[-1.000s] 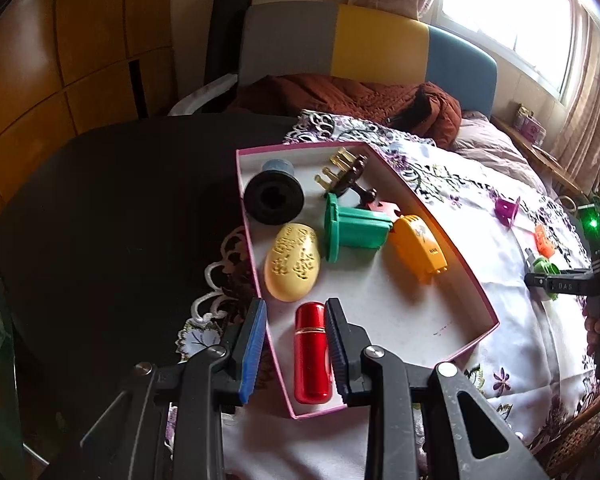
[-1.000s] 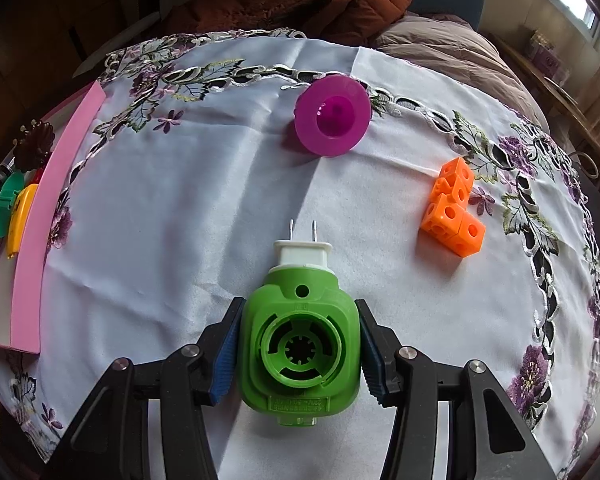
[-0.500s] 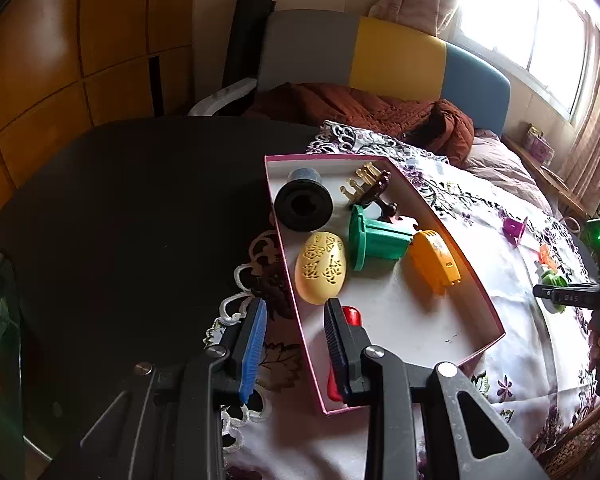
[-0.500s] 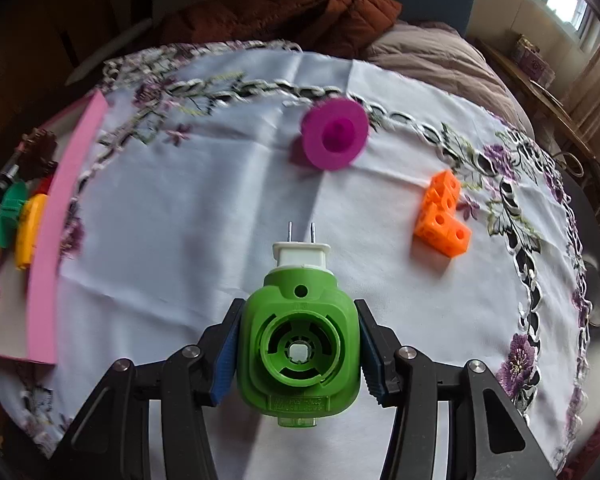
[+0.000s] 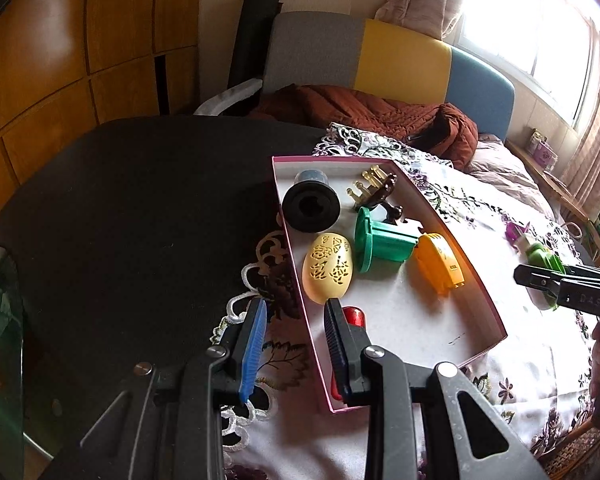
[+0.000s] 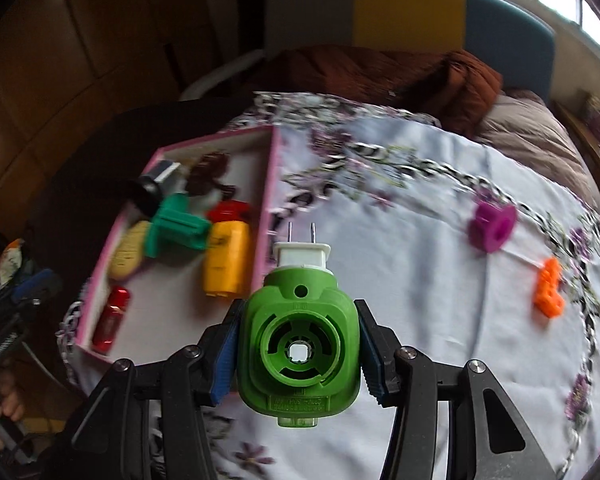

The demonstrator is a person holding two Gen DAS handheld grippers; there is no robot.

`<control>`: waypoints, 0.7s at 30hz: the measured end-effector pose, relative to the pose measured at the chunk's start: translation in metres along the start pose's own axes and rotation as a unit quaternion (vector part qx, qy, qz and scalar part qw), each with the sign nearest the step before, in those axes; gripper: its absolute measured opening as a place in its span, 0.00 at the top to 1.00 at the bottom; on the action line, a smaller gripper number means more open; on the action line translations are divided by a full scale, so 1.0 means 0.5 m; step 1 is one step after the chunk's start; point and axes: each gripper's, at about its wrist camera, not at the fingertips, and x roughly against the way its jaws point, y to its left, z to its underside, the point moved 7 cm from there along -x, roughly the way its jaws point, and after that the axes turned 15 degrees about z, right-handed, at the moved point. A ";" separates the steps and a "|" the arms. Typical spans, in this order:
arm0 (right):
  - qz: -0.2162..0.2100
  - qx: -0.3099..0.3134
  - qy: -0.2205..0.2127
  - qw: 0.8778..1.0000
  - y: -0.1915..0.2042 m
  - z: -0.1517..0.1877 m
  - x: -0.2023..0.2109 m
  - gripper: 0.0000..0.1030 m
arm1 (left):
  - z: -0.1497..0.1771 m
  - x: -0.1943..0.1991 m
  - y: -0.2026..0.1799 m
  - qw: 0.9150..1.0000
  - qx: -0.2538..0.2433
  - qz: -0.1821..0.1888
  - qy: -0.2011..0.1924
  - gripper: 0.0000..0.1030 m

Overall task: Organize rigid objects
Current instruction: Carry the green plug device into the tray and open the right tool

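A pink-rimmed box (image 5: 496,312) (image 6: 269,184) holds a black cylinder (image 5: 310,207), a yellow egg-shaped case (image 5: 328,267), a green spool (image 5: 382,240), an orange case (image 5: 439,262), a brown clip (image 5: 374,193) and a red tube (image 5: 354,317) (image 6: 111,318). My left gripper (image 5: 296,338) is open and empty, straddling the box's left wall near the red tube. My right gripper (image 6: 298,354) is shut on a green plug-in device (image 6: 298,342), held above the cloth right of the box; it also shows in the left wrist view (image 5: 540,258).
A magenta spool (image 6: 494,227) and an orange block piece (image 6: 548,288) lie on the embroidered white tablecloth (image 6: 440,300) to the right. The dark table (image 5: 140,208) lies left of the box. A chair with a brown jacket (image 5: 380,112) stands behind.
My left gripper has drawn back and left from the red tube, staying open. My right gripper has lifted the green plug-in device and swung left toward the box.
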 end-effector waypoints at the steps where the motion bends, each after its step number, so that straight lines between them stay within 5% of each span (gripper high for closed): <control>1: -0.010 0.006 -0.003 1.000 0.021 -0.003 0.005 0.49 | 0.001 -0.001 0.000 1.000 0.000 0.000 0.001 0.71; 10: -0.055 0.033 0.000 0.998 0.155 -0.002 -0.006 0.49 | 0.004 -0.001 0.017 1.000 0.011 -0.004 -0.002 0.71; 21: -0.056 0.039 0.028 0.997 0.232 0.014 -0.052 0.49 | 0.006 -0.002 0.048 0.999 0.029 -0.013 -0.004 0.71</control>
